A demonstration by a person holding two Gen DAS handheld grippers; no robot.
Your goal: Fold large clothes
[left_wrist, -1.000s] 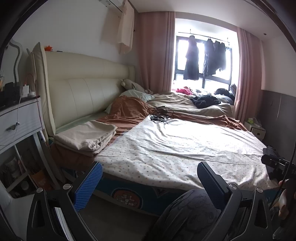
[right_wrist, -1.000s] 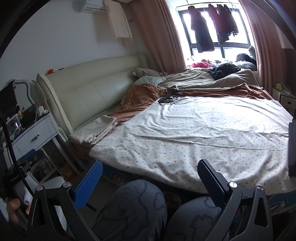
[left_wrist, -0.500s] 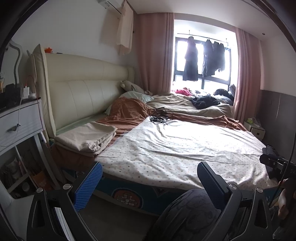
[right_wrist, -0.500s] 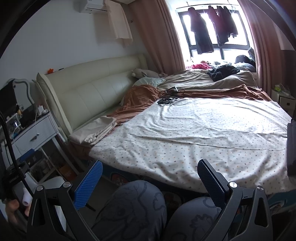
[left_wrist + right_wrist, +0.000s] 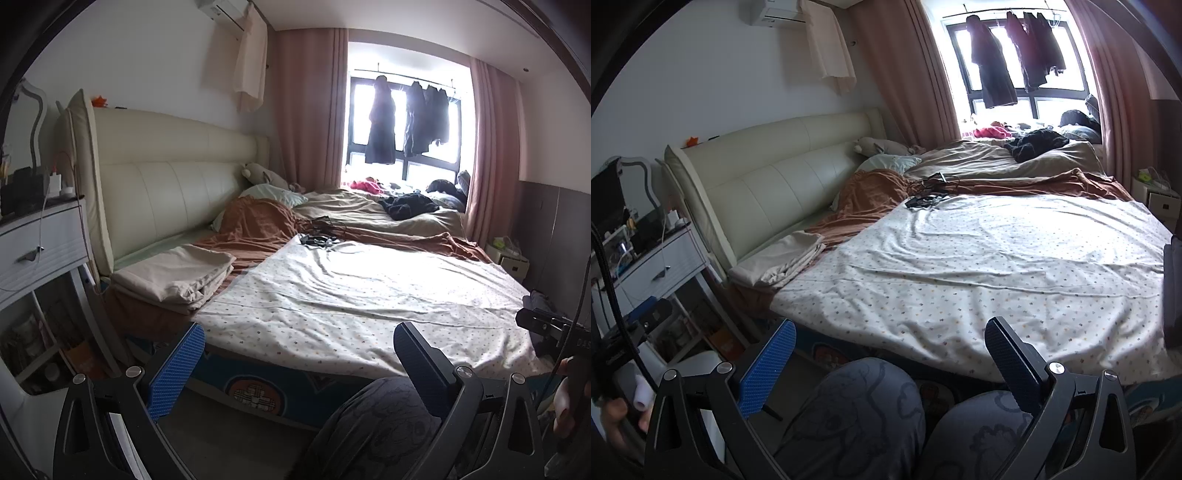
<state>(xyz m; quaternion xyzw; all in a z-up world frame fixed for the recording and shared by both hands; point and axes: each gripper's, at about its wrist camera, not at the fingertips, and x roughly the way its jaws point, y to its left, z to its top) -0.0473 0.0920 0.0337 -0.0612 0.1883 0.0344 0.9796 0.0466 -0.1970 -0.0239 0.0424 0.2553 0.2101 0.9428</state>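
A large white dotted sheet [image 5: 354, 299] lies spread flat over the near part of the bed; it also shows in the right wrist view [image 5: 997, 258]. A folded beige cloth [image 5: 177, 275] sits at the bed's left corner, also seen in the right wrist view [image 5: 779, 258]. My left gripper [image 5: 299, 354] is open and empty, held back from the bed's near edge. My right gripper [image 5: 890, 354] is open and empty, above the person's knees [image 5: 864, 417], short of the sheet's near edge.
A brown blanket [image 5: 258, 225] and tangled black cables [image 5: 317, 236] lie beyond the sheet. A cream headboard [image 5: 166, 192] is at left. A white nightstand [image 5: 40, 243] stands at the bed's left corner. Dark clothes [image 5: 406, 205] lie near the window.
Both views have shifted very slightly; the grippers stay open and empty and the sheet has not moved.
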